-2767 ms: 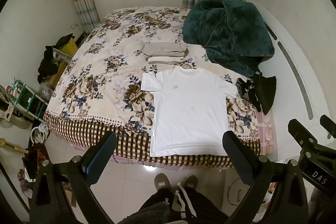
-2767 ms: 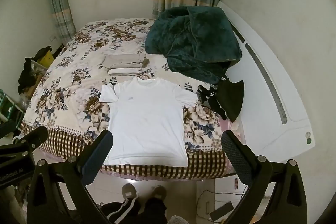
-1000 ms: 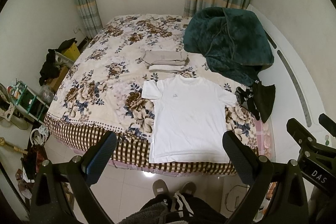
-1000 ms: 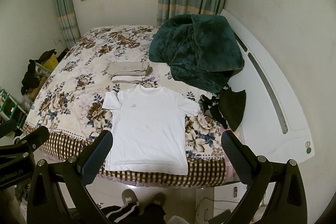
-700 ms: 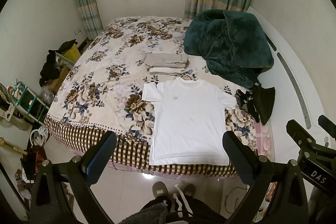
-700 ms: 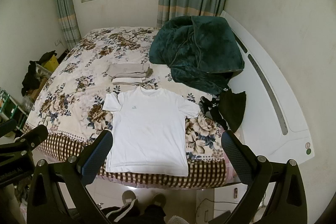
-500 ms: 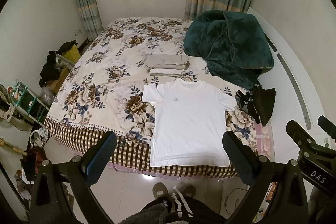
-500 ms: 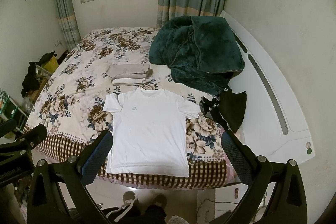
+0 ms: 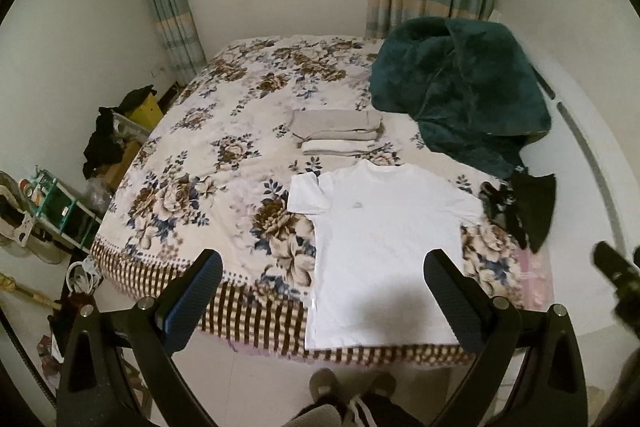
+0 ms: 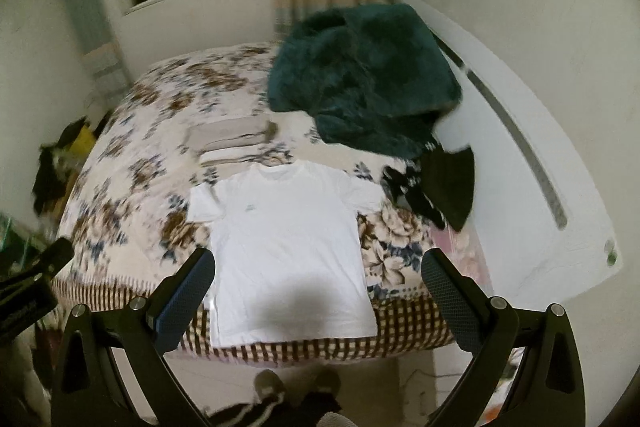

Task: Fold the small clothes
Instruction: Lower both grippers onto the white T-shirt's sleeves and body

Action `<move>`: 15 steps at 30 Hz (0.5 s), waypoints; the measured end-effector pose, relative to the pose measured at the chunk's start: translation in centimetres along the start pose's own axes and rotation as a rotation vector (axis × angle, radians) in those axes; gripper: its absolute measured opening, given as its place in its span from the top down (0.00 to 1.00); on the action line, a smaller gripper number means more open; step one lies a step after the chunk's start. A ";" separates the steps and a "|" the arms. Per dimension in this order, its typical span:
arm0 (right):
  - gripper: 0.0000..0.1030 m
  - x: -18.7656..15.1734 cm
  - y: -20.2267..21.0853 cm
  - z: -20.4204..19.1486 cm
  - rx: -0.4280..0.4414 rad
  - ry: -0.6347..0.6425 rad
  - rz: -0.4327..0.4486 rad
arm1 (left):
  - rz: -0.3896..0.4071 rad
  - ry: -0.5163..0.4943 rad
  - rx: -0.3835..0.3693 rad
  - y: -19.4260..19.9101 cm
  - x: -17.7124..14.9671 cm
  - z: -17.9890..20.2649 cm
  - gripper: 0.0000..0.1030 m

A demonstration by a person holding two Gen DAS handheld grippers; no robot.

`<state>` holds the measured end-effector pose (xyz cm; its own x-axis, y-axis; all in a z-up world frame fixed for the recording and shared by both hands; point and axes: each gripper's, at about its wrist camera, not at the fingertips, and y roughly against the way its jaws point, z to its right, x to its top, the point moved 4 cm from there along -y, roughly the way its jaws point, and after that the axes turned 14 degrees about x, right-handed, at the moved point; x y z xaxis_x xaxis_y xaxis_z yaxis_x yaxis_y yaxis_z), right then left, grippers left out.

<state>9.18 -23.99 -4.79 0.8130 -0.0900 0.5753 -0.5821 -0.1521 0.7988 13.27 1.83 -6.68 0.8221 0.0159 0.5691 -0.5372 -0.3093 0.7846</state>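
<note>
1. Here, the bed [image 9: 192,163] with its floral cover fills most of both views, and everything below is placed against it.
2. The dark green blanket [image 9: 460,95] is heaped on the bed's far right part, against the white headboard [image 10: 520,163].
3. The white T-shirt [image 9: 380,247] lies flat and unfolded on the bed's near edge, collar toward the window, its hem reaching the checked border; a shadow falls across its lower part.
4. A stack of folded beige clothes [image 9: 338,131] sits on the bed just beyond the T-shirt's collar, apart from it.
5. A black garment [image 9: 524,207] lies crumpled at the bed's right side, just beside the T-shirt's right sleeve.
6. The left gripper [image 9: 320,301] hangs above the floor before the bed's near edge, jaws spread wide, holding nothing.
7. The right gripper [image 10: 318,297] hangs likewise off the same edge, jaws wide apart and empty; its view is blurred.
8. The person's shoes [image 9: 352,387] stand on the floor just short of the bed.
</note>
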 end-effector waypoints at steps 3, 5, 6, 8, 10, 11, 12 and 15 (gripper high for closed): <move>0.00 0.7 -4.5 3.7 -0.050 -0.107 -0.001 | -0.021 -0.024 0.038 -5.3 0.5 1.6 0.00; 0.00 0.5 -8.4 6.7 -0.086 -0.169 -0.015 | -0.069 -0.040 0.059 -9.0 0.6 3.1 0.00; 0.00 0.5 -10.6 8.2 -0.097 -0.198 -0.034 | -0.093 -0.043 0.055 -10.6 0.7 3.8 0.00; 0.00 0.3 -15.1 11.4 -0.119 -0.263 -0.076 | -0.167 -0.048 0.067 -15.4 0.8 6.0 0.00; 0.00 0.0 -19.7 14.7 -0.125 -0.327 -0.120 | -0.220 -0.057 0.081 -19.6 0.8 8.5 0.00; 0.00 -0.3 -22.1 16.6 -0.127 -0.359 -0.133 | -0.234 -0.060 0.093 -21.1 1.0 9.3 0.00; 0.00 -0.6 -24.6 18.5 -0.131 -0.389 -0.147 | -0.265 -0.071 0.113 -24.0 0.9 11.0 0.00; 0.00 -1.7 -32.8 24.0 -0.089 -0.510 -0.194 | -0.333 -0.092 0.176 -29.9 0.8 14.0 0.00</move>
<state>27.32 -42.46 -36.18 0.7972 -0.5370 0.2760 -0.4023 -0.1316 0.9060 32.57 -2.18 -33.13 0.9638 0.0603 0.2598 -0.2041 -0.4602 0.8641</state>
